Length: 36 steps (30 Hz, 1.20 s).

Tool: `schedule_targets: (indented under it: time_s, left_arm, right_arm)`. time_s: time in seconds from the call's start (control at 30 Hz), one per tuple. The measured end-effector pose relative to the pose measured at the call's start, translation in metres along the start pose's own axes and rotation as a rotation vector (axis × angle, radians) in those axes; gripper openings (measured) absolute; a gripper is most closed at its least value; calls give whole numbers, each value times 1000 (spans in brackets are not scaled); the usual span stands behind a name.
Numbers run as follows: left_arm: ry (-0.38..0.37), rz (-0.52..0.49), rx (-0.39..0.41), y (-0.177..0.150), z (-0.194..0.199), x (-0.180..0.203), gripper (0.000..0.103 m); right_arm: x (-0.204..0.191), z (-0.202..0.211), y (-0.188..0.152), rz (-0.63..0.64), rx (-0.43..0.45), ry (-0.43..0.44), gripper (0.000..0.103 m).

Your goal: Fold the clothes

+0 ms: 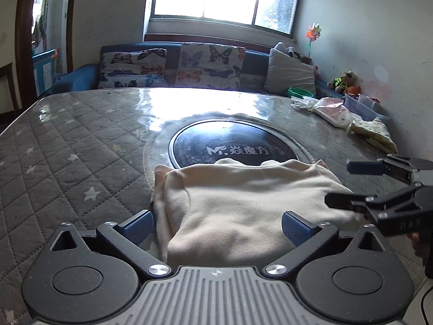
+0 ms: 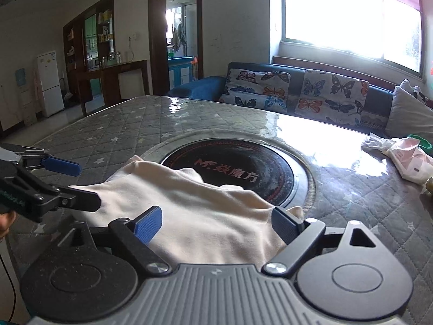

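"炎魔方" logo on black disc point(image 1: 238, 146)

Soft, matt cream fleece on the folded garment point(image 1: 243, 205), gently rumpled. Under it the bench point(image 1: 67, 146) shows grey quilted cloth with stars beneath a clear glossy sheet that throws back window glare. The round black cooktop point(image 1: 238, 146) looks smooth and glassy. Near us, the left gripper point(image 1: 216, 226) has matt black plastic arms, shiny metal pivot screws and ribbed blue rubbery fingers point(image 1: 138, 227); the right gripper point(image 2: 213, 223) matches. Far back, the butterfly-print sofa cushions point(image 1: 173, 65) are woven cloth.
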State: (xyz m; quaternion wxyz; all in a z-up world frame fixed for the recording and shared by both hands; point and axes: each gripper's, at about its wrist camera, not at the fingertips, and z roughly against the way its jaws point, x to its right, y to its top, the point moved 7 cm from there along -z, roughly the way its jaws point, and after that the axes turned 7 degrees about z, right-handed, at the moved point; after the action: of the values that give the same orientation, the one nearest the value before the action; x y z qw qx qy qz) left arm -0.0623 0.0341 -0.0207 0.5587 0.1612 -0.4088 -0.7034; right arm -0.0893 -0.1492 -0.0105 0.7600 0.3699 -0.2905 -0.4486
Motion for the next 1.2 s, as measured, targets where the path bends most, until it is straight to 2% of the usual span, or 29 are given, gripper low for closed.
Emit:
schedule_targets:
  time_s: [0.2,0.33,0.43,0.53,0.63,0.7,0.8,0.83,0.9,0.97,1.03,1.2]
  left_arm:
    - [53,91,1,6,3,-28,103]
    - [73,193,-24,8,2,-52,103]
    - [92,231,-49,7,-1,-63,103]
    - [109,254,-61,7,-3,-69,103]
    - [99,301,-71,9,-5,-75,103]
    - [80,338,-81,10,-5,-78,103]
    - [40,381,-99,11,-7,-78,103]
    - [30,393,-105,11,-7,-77,103]
    - [11,416,-118,10,-9,-76,103]
    - [-10,448,-133,11,-12,-75,103]
    - [-32,496,-146,11,-13,-75,103]
    - [-95,654,-169,13,-19,-77,103]
  right_arm:
    - [-25,0,0,62,3,46,89]
    - [-63,-9,7,171,4,122,88]
    - [-91,-17,10,247,4,166,86]
    - [-112,-27,13,304,-9,196,80]
    - [-128,-38,12,357,-28,215,70]
    - [-135,-43,11,392,-35,206,67]
    - [-138,-46,10,431,-32,176,55]
    - [-138,-47,11,435,-33,165,48]
    - [-135,-47,13,418,-30,151,36]
    - [-129,-44,18,364,-17,170,19]
    - [-120,-39,25,295,0,188,13]
    - [-98,-27,35,132,31,229,11]
